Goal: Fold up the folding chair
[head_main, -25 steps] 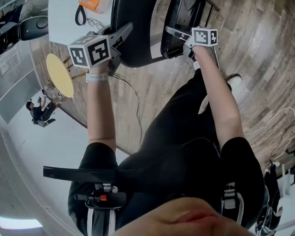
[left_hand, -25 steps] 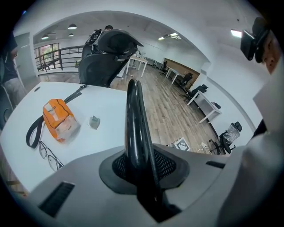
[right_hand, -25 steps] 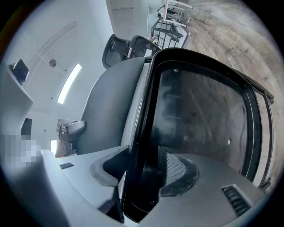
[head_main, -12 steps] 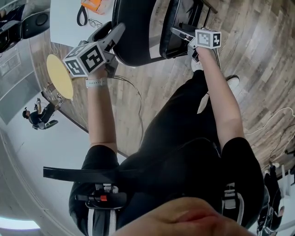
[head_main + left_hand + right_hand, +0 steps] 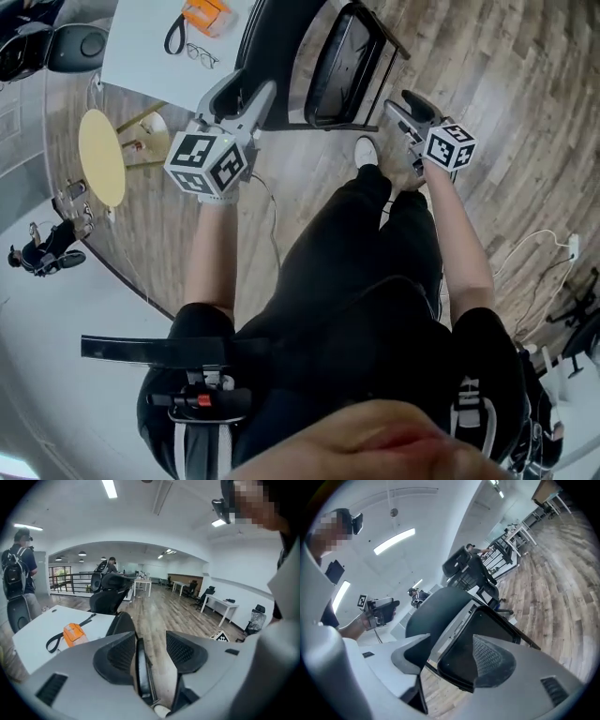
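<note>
The black folding chair stands on the wood floor at the top of the head view, its seat panel swung up close beside the backrest. My left gripper hovers open just short of the backrest, touching nothing. My right gripper is open to the right of the seat panel, clear of the frame. In the left gripper view the chair shows edge-on beyond the spread jaws of the gripper. The right gripper view has the seat and backrest beyond the open gripper.
A white table behind the chair carries an orange item, glasses and a black strap. A yellow round stool stands at the left. A cable lies on the floor. My white shoe is near the chair's foot.
Both grippers have opened, let go of the chair and drawn back towards my body. The right one also moved to the right. The chair now stands on its own.
</note>
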Available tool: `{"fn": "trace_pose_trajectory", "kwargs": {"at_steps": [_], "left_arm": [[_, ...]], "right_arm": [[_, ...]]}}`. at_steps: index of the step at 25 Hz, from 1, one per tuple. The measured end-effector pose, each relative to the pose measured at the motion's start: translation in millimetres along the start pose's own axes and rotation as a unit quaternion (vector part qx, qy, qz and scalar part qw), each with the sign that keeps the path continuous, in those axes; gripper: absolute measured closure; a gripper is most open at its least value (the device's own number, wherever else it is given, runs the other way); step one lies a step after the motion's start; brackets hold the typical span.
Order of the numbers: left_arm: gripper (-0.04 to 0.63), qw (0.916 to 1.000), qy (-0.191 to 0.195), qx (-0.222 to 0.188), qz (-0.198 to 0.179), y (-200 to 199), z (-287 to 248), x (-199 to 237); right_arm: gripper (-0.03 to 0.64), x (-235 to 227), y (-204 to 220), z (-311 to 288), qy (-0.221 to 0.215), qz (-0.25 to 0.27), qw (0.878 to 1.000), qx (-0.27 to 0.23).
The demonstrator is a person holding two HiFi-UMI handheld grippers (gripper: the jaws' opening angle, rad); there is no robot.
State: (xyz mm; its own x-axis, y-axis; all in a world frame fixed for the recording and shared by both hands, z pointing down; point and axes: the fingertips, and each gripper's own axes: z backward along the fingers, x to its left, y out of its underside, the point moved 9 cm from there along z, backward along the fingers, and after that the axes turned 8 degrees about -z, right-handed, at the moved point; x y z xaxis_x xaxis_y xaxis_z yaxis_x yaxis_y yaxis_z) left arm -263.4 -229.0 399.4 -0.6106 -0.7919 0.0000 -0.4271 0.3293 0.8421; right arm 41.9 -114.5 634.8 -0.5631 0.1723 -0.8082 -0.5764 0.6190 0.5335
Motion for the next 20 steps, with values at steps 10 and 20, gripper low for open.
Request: {"fn": "trace_pose_trajectory", "kwargs": {"at_steps": [10, 20], "left_arm": [[0.387, 0.986, 0.152, -0.068, -0.011, 7.0, 35.0, -170.4], [0.591, 0.9758, 0.148, -0.161, -0.014, -31.2, 80.8, -229.3]], "right_arm": [[0.333, 163.2, -27.6, 112.0, -0.067, 0.165, 0.984, 0.019], [0.603, 277.4, -67.9, 180.7, -0.141, 0.328, 0.934, 0.001]]}}
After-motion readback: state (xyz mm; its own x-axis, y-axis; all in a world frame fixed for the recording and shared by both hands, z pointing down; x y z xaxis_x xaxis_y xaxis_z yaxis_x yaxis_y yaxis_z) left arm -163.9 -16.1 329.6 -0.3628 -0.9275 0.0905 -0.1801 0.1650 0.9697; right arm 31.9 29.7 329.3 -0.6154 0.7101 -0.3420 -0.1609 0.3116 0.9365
